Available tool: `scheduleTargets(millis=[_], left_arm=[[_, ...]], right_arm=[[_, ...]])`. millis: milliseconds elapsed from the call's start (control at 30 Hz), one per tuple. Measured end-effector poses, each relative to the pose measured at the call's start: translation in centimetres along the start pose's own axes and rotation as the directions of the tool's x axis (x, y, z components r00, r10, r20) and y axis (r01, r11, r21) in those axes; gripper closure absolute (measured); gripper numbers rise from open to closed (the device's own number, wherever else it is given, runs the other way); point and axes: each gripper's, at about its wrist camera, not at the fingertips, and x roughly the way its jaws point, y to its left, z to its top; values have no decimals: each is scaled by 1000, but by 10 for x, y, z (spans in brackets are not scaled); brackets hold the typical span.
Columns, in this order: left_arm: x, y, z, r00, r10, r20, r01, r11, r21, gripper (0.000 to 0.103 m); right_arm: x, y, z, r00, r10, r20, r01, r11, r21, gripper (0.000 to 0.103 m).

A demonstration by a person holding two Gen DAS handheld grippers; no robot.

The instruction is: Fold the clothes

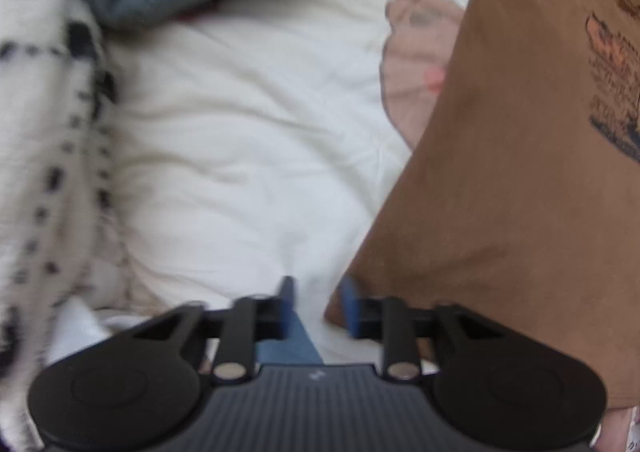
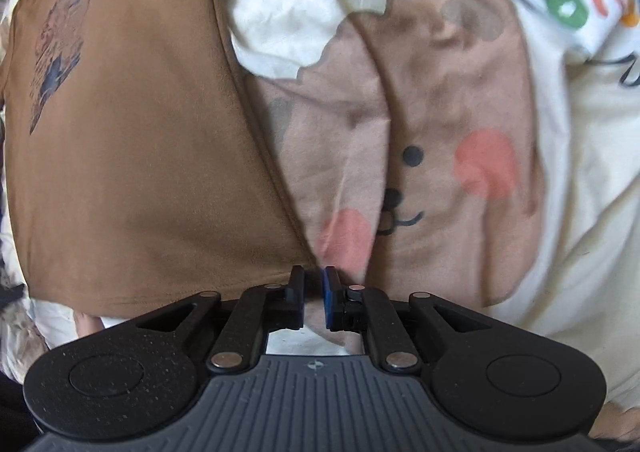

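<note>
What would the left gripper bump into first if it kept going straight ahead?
Probably the white bedsheet. The left gripper is open, with only sheet showing between its fingers. The brown shirt hangs just beside its right finger, so it might brush that; depth is hard to judge.

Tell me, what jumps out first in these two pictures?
A big brown T-shirt with a printed graphic fills the left of the right wrist view, its corner running down to the nearly shut right gripper. Beside it on the white bedding is a cartoon bear face with pink cheeks. In the left wrist view, the left gripper is open, one finger touching the shirt's edge.
</note>
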Motion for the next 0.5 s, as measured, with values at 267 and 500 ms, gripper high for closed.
scheduleTargets(millis=[267, 500], left_arm=[[-56, -3, 20, 996, 17, 88, -18, 1000, 1, 44], [-88, -16, 39, 986, 14, 163, -18, 1000, 24, 44]], right_arm=[[-48, -31, -3, 993, 55, 107, -57, 998, 14, 64], [-93, -49, 0, 957, 135, 257, -150, 988, 43, 63]])
